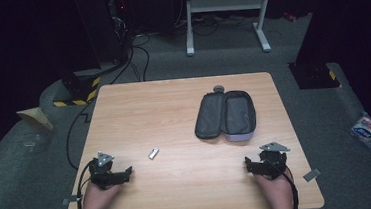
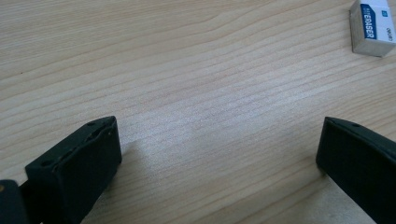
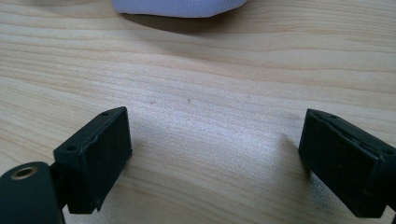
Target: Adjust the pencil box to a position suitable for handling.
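At lower left of the high view, left gripper (image 1: 113, 174) resting on the table (image 1: 174, 115) near its front edge, jaws spread wide, nothing between them; confirmed in the left gripper view, bare wood between the two black jaws. At lower right of the high view, right gripper (image 1: 264, 166) likewise resting low, jaws parted and empty; same reading from the right gripper view. Eraser (image 1: 153, 153) lying flat, left of frame centre, just up and to the right of the left gripper, apart from it; seen again at upper right of the left gripper view (image 2: 372, 25), printed sleeve legible. Pencil case (image 1: 225, 115) unzipped and laid open, right of centre, directly above the right gripper in the frame; its pale edge (image 3: 180, 7) along the top of the right gripper view. Judged stage: starting posture, no contact made yet. Judged next move: left gripper forward and rightward onto the eraser, jaws straddling its narrow sides, then closing; small low piece, square alignment needed. Probable destination the open case, unconfirmed.
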### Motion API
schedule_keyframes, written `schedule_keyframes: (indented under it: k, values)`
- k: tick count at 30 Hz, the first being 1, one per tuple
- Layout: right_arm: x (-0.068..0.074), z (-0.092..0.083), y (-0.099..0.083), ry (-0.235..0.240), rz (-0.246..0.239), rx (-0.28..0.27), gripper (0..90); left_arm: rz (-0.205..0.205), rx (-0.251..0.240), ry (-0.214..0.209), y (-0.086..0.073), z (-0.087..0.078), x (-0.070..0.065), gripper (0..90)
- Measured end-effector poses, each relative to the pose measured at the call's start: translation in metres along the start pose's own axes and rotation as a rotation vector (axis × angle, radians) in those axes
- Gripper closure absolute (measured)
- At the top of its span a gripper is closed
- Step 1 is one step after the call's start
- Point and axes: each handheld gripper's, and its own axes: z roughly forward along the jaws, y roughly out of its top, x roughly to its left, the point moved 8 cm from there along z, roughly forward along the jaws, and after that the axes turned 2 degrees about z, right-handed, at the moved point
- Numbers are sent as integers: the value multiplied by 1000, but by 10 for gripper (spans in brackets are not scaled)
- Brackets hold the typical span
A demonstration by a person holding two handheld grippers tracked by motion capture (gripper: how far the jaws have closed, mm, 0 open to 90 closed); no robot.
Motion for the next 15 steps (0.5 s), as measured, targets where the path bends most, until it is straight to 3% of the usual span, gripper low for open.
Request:
schedule_keyframes:
  k: [15]
  values:
    - [1, -1, -1, 8, -9, 0, 91, 4, 1, -2, 0, 0, 0, 2]
